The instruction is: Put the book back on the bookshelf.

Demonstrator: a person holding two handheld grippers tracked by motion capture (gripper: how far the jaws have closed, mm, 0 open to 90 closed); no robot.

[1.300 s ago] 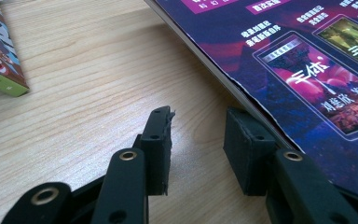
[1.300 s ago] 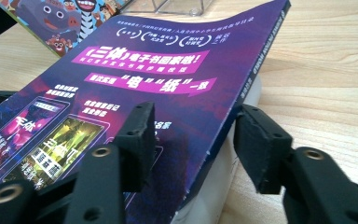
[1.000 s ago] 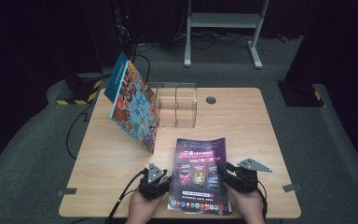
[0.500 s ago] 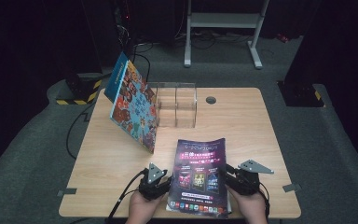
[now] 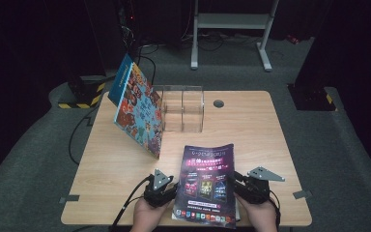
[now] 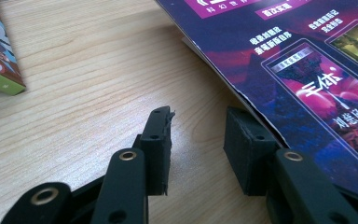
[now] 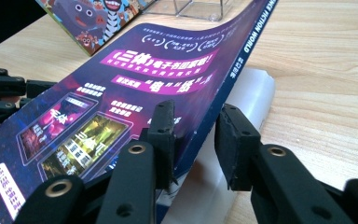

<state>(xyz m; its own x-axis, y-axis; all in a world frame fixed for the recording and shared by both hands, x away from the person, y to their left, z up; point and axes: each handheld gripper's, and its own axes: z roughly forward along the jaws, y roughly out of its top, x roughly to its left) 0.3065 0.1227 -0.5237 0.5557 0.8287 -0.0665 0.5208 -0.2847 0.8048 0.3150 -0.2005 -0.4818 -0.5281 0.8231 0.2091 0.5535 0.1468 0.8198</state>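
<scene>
A purple magazine (image 5: 205, 186) lies at the table's near edge. My right gripper (image 5: 239, 186) is at its right side. In the right gripper view the jaws (image 7: 193, 114) have just been closing. They stand on either side of the magazine's (image 7: 135, 88) spine edge, which is raised and curved above white pages. My left gripper (image 5: 166, 191) rests at the magazine's left side. Its jaws (image 6: 198, 121) are open over bare wood, and the magazine's (image 6: 307, 60) edge touches the outside of the right jaw.
A colourful picture book (image 5: 137, 108) leans upright against a clear plastic box (image 5: 181, 108) at the table's far left. A round cable hole (image 5: 218, 103) lies behind the box. A metal stand (image 5: 232, 29) is on the floor beyond the table.
The right gripper has nudged slightly at the magazine's right edge. The left hand and the magazine's place on the table look the same.
</scene>
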